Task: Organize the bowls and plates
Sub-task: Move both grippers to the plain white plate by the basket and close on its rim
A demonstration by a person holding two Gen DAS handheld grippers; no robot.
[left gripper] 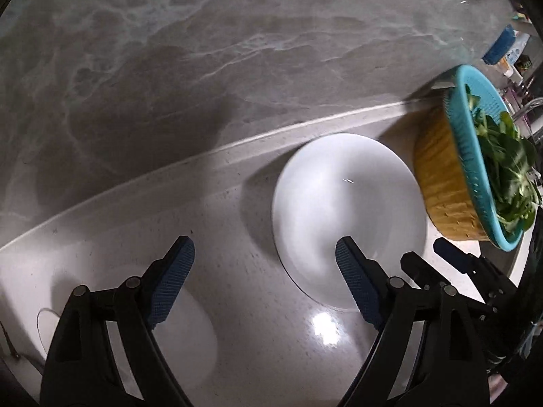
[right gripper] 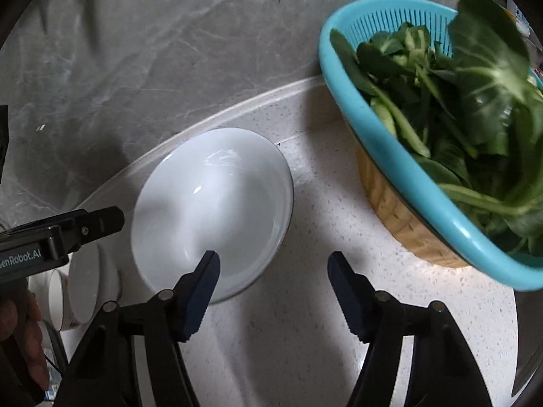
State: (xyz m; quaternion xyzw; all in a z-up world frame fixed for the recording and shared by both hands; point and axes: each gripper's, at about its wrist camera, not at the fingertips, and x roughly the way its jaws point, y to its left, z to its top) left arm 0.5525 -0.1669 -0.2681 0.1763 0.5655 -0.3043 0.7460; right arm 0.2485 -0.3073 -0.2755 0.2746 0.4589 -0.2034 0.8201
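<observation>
Jaws on both the left gripper (left gripper: 264, 264) and right gripper (right gripper: 273, 271) gape empty above the white bowl (right gripper: 212, 210) on the tabletop (right gripper: 305, 322). Glazed, slippery, breakable, I'd guess; pinch its near rim.

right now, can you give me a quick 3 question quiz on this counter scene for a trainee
1. True or false: the left gripper is shut on the white bowl.
2. What fills the teal colander? A) leafy greens B) plates C) cups
3. Fill in: the teal colander sits in a ___ basket.

Key:
1. False. Both its fingers are spread, holding nothing; the right gripper is open too.
2. A, leafy greens.
3. Yellow woven; it stands on the speckled counter beside the bowl.
</observation>
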